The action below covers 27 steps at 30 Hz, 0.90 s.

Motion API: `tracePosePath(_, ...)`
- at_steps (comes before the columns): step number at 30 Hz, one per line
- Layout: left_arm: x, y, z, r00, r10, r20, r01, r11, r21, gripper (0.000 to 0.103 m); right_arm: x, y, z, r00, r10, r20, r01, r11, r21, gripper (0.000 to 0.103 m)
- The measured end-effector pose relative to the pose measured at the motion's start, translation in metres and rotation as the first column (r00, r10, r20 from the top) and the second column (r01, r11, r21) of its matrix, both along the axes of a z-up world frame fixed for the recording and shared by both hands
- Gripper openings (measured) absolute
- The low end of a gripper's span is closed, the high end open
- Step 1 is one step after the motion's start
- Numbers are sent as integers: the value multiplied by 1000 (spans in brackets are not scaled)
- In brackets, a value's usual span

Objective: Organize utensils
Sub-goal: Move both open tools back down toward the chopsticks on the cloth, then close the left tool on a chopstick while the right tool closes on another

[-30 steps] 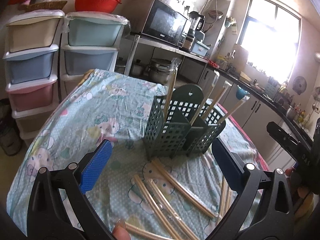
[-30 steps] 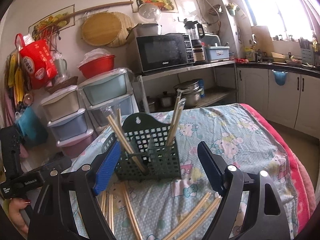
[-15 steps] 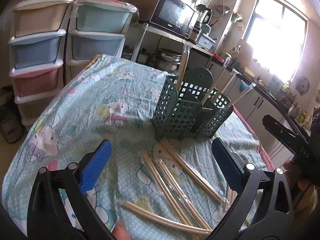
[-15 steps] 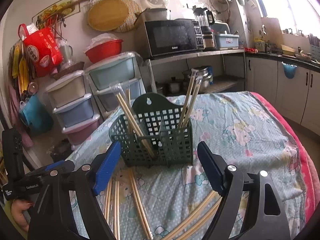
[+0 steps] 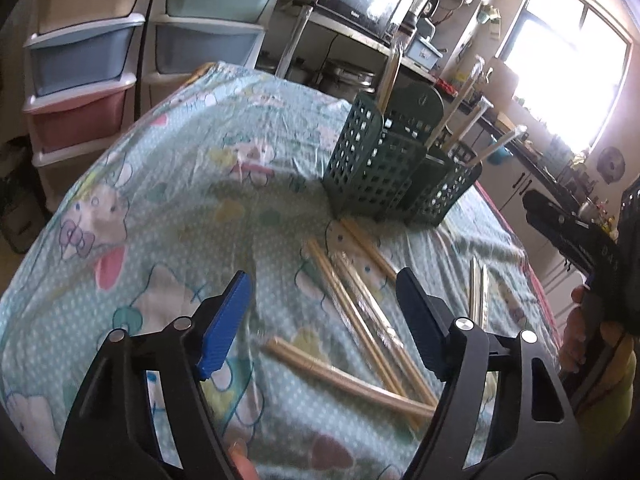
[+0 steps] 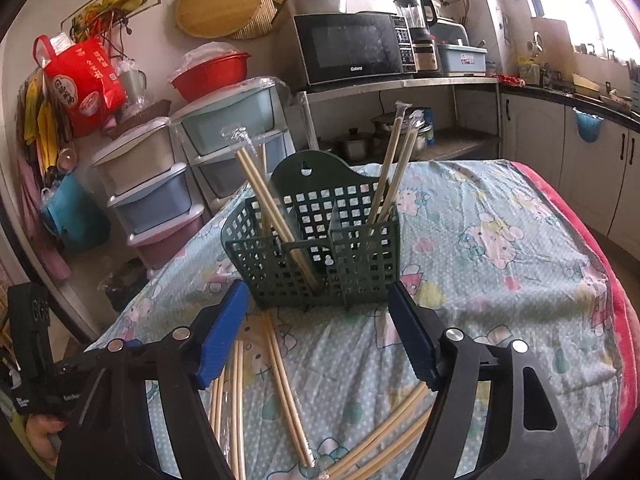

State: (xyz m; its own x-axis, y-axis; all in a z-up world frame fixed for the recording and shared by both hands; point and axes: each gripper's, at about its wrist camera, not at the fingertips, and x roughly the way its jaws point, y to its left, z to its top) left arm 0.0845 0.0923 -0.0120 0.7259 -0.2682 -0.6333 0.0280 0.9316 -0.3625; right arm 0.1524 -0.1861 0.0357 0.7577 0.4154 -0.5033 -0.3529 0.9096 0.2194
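Hovering left gripper [image 5: 322,312]: jaws apart, just been narrowing, nothing between the blue pads; wrapped chopstick pairs [image 5: 352,316] lie on the cloth under it, in front of the green holder [image 5: 384,168].
Right gripper [image 6: 314,322]: jaws apart, also just narrowing, empty; it points at the holder's front, loose pairs [image 6: 286,376] below it.
Green holder: upright on the cartoon-print tablecloth [image 6: 500,240]; chopsticks [image 6: 272,208] lean in its left and right compartments.
Behind the holder: stacked pastel drawers [image 6: 160,200], microwave [image 6: 352,48] on a metal shelf.
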Motion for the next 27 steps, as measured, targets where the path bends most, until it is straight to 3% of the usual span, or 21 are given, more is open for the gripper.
tracePosePath(4, -7, -1, -7, 999, -18, -26, 18, 1000, 1, 65, 3, 4, -5, 999, 33, -32, -33, 999, -5, 63)
tracePosePath(10, -19, -7, -17, 995, -47, -84, 47, 999, -2, 54, 11, 15, -21, 990, 87, -110, -90, 996, -28, 52)
tracePosePath(16, -24, -13, -28, 984, -93, -149, 90, 996, -26, 45, 12, 24, -30, 985, 110, -135, -116, 993, -35, 51)
tracePosePath(27, -1, -6, -47, 967, -103, -233, 77, 990, -119, 44, 28, 44, -49, 965, 166, -204, -186, 979, -84, 51)
